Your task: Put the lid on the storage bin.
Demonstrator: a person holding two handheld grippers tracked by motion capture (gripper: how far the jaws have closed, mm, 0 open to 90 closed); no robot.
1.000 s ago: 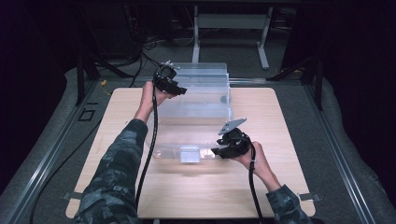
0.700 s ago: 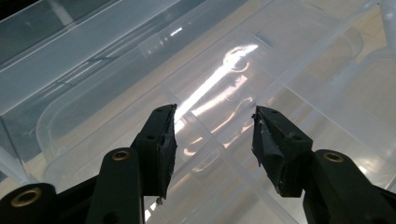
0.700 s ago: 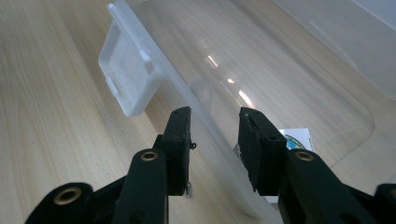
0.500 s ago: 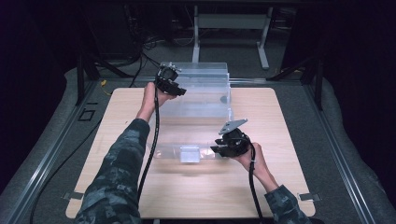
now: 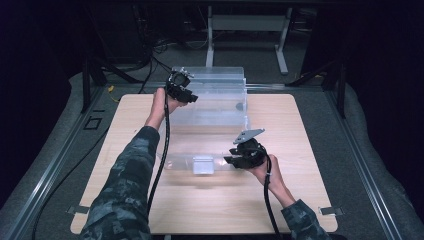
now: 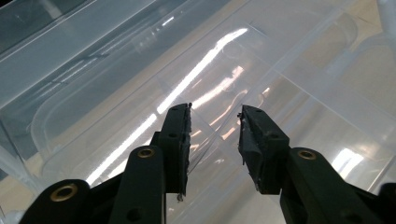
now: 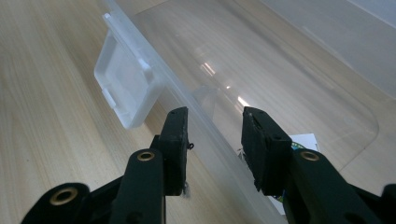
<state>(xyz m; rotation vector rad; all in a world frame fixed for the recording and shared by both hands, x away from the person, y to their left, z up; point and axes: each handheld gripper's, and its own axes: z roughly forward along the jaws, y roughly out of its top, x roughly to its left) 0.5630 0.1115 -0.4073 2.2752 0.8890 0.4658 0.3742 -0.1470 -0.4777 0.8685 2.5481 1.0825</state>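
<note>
A clear plastic storage bin (image 5: pixel 220 97) stands at the back of the wooden table (image 5: pixel 305 135). Its clear lid (image 5: pixel 180 161) lies flat in front of it, with a white latch (image 5: pixel 202 164) on the near edge. My left gripper (image 5: pixel 186 96) is up at the bin's far left corner. In the left gripper view the left gripper (image 6: pixel 215 140) looks down into the bin (image 6: pixel 116 93), its jaws closed onto the thin clear rim. My right gripper (image 5: pixel 229 161) pinches the lid's rim (image 7: pixel 205 135) just right of the latch (image 7: pixel 126 79).
A white label (image 7: pixel 303 141) shows through the lid by the right jaw. Dark padded flooring and a metal rail (image 5: pixel 45 165) surround the table. A white frame (image 5: pixel 245 30) stands behind it. Bare wood lies in front of the lid and to the right.
</note>
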